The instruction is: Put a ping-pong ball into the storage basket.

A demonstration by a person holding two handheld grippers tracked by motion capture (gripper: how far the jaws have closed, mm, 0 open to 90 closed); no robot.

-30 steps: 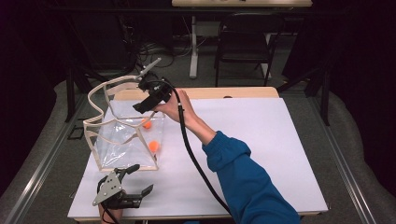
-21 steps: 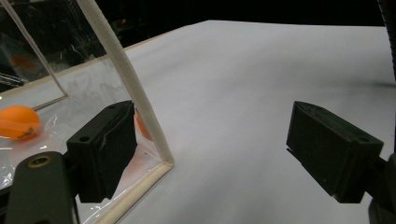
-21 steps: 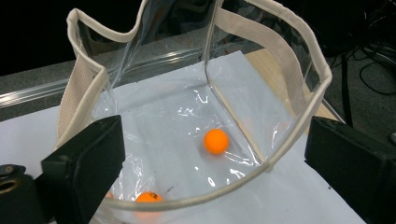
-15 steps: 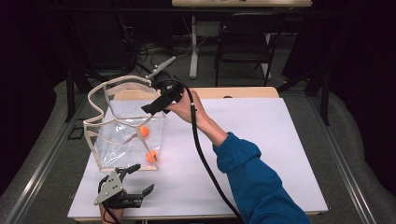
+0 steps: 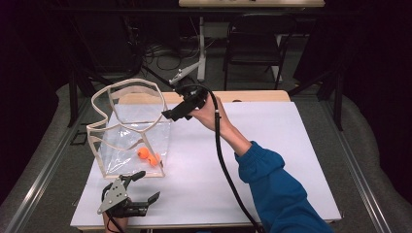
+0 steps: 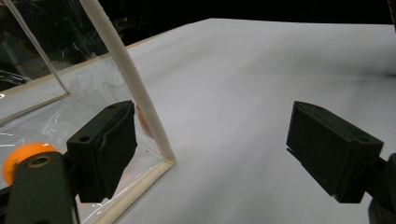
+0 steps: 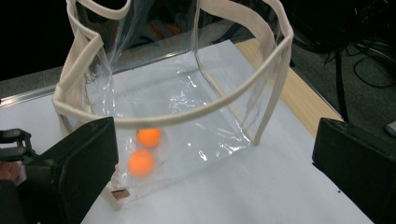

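A clear plastic bag (image 5: 127,127) with cream trim stands open on the white table (image 5: 272,160). Two orange balls (image 5: 143,153) (image 5: 154,159) lie side by side on its bottom. My right gripper (image 5: 168,115) hovers at the bag's right rim, its jaws open and just opened wider, with nothing between them. In the right gripper view the gripper (image 7: 219,158) looks down over the bag's rim (image 7: 187,119) at both balls (image 7: 149,137) (image 7: 140,162). My left gripper (image 5: 145,187) rests open at the front edge, just before the bag's corner trim (image 6: 140,93), with one ball (image 6: 21,156) behind the plastic.
A wooden strip (image 5: 252,96) borders the table's far edge, with a dark chair (image 5: 255,43) and cables on the floor beyond it. White table surface stretches to the right of the bag. The right gripper's black cable (image 5: 223,160) trails along the blue sleeve (image 5: 277,189).
The right gripper has drawn to the right, from over the bag's mouth to its right rim. An orange ball that was high in the bag has dropped to the bottom beside the other.
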